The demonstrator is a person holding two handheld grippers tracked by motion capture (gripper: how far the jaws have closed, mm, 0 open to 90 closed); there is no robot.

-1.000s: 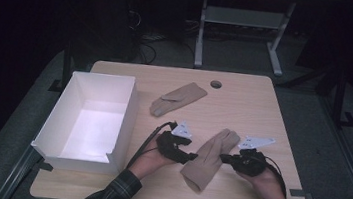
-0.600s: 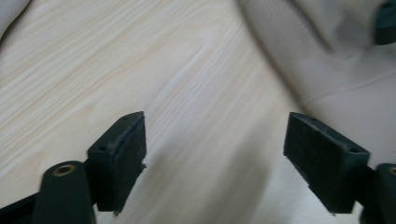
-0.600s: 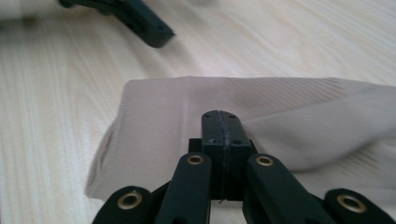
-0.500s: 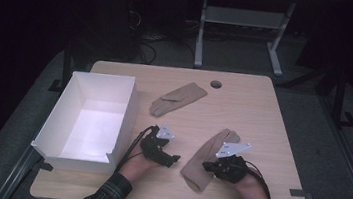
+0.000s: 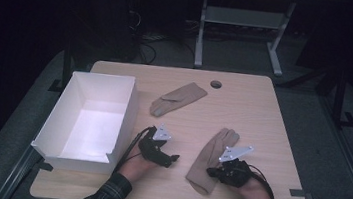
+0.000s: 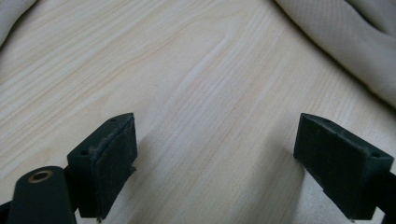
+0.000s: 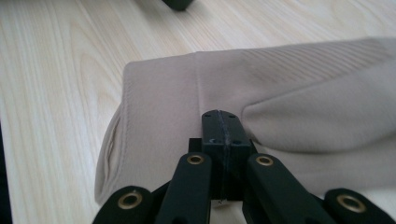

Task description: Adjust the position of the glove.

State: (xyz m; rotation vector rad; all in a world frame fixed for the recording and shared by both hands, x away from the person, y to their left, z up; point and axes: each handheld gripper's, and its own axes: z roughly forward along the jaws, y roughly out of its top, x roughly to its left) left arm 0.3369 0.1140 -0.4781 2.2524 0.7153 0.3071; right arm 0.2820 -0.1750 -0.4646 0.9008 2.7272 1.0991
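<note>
A beige sock lies lengthwise on the wooden table, between my two grippers. My right gripper rests at its near right side, jaws pressed together. In the right gripper view the shut jaws sit over the sock's cuff end, with no fabric visible between the pads. My left gripper is left of the sock, open over bare wood. The left gripper view shows its wide-apart jaws with the sock beyond at the upper right. A second beige sock lies farther back.
A white open box stands at the table's left side, close to my left hand. A round cable hole is near the far edge. Bare wood stretches to the right of the near sock. More beige fabric shows at the left gripper view's top left corner.
Both grippers have drawn back toward the table's near edge. The right one slid down along the near sock toward its cuff end. The socks have not moved.
</note>
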